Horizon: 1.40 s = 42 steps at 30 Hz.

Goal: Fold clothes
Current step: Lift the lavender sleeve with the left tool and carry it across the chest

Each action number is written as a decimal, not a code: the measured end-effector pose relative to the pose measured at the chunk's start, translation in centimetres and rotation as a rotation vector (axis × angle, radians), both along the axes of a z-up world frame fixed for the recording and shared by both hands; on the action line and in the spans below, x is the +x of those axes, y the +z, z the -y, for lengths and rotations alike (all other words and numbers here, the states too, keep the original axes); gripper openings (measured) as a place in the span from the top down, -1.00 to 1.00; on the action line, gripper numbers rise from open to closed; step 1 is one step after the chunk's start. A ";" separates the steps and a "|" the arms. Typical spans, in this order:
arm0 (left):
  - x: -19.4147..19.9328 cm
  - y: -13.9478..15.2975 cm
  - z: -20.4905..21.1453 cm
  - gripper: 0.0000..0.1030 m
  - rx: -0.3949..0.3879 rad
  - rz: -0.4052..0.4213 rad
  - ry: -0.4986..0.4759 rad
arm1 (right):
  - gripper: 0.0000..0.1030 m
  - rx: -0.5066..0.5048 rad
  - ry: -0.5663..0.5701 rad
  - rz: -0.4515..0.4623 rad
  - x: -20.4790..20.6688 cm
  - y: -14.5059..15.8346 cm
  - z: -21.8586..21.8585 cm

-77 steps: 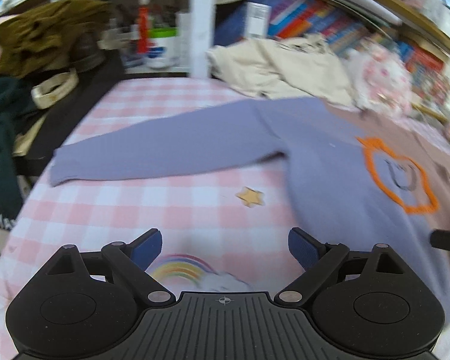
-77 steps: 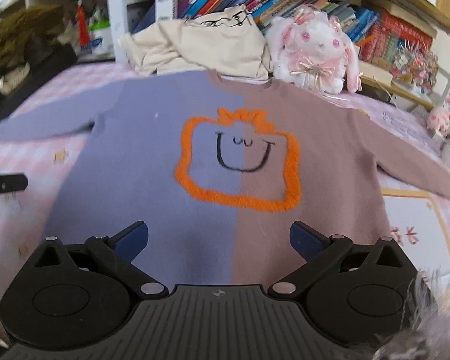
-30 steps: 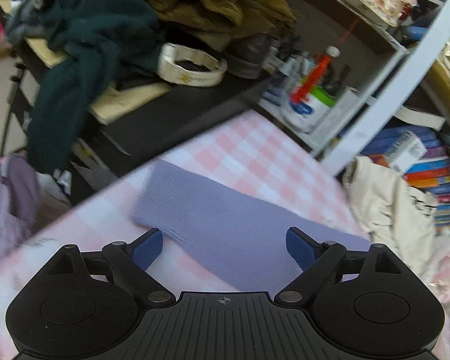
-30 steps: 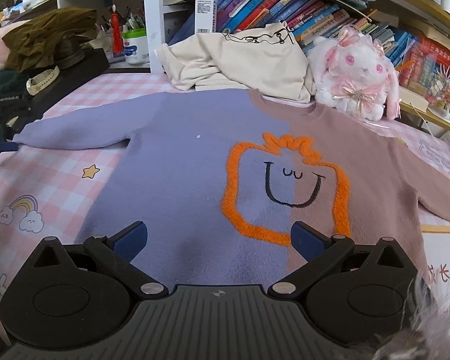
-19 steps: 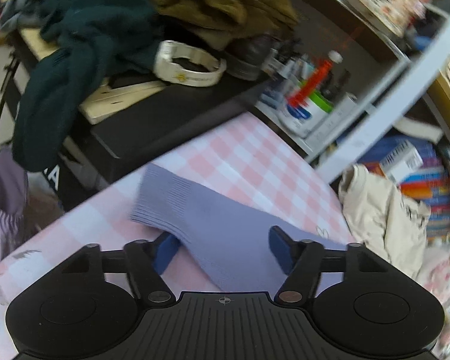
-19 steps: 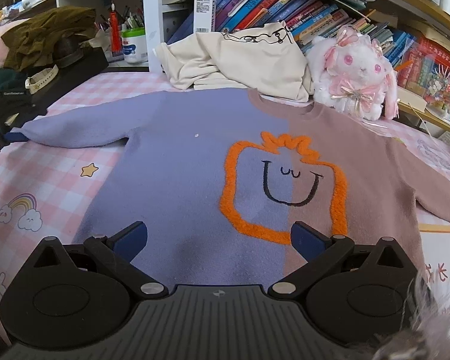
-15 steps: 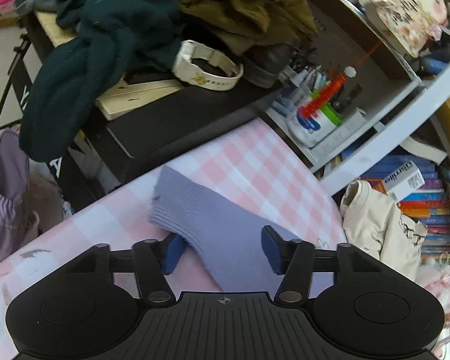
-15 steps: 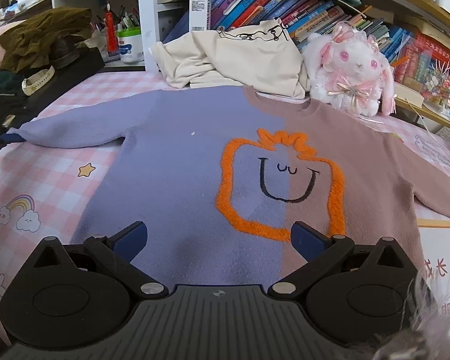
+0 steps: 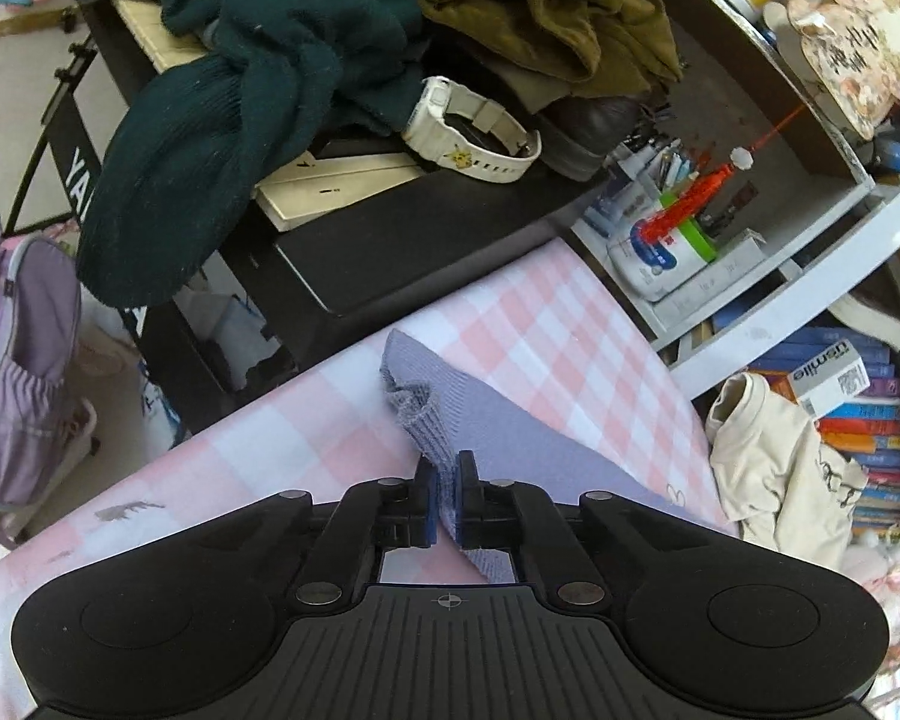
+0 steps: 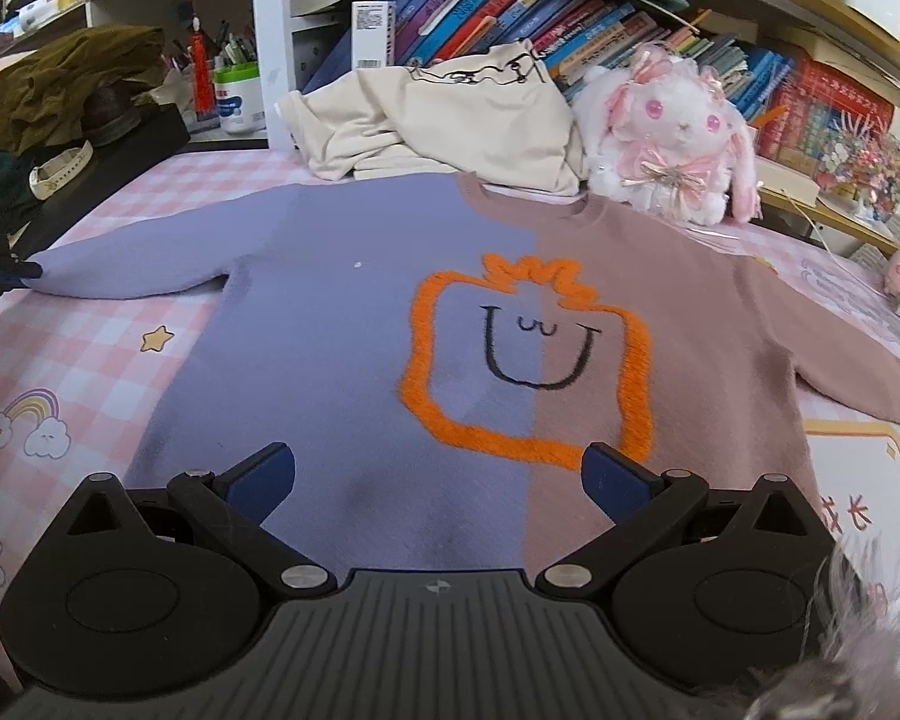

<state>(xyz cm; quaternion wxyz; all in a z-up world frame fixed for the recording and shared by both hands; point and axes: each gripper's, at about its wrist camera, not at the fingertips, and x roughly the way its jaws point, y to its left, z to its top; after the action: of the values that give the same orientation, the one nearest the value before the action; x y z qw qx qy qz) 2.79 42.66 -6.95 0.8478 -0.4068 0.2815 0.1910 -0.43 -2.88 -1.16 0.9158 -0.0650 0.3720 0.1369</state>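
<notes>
A two-tone sweater (image 10: 390, 324), lilac on its left half and dusty pink on its right, lies flat and face up on the pink checked cloth (image 10: 90, 324), with an orange smiley outline on the chest. My left gripper (image 9: 447, 501) is shut on the lilac sleeve cuff (image 9: 420, 420), which bunches up between the blue pads. That sleeve (image 10: 132, 267) stretches out to the left in the right wrist view. My right gripper (image 10: 438, 480) hovers open over the sweater's lower hem, with nothing between its fingers.
A cream garment (image 10: 450, 120) and a plush rabbit (image 10: 672, 138) sit behind the collar, against bookshelves. Left of the table edge stands a black stand (image 9: 390, 240) piled with dark green (image 9: 240, 90) and olive clothes and a white watch (image 9: 474, 132). A lilac bag (image 9: 18, 360) hangs lower left.
My left gripper swung from the sweater body out to the sleeve end, closed its jaws on the cuff and lifted it slightly. The right gripper barely shifted.
</notes>
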 end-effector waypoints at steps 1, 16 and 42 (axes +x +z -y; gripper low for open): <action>0.1 0.1 0.1 0.94 0.007 -0.006 -0.001 | -1.00 0.001 -0.005 0.000 -0.1 0.0 0.3; 2.3 7.9 10.4 0.95 0.258 0.083 -0.192 | -1.00 0.053 -0.006 0.002 0.7 -0.4 6.5; 11.7 13.1 37.1 0.95 0.372 0.106 -0.456 | -1.00 0.173 0.131 -0.051 3.3 -1.8 19.3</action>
<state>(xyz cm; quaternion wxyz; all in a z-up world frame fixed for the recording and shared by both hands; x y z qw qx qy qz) 14.52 5.59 6.15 0.9425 -0.1799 0.2809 0.0224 2.85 -22.23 -2.91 0.8972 -0.0065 0.3770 0.2298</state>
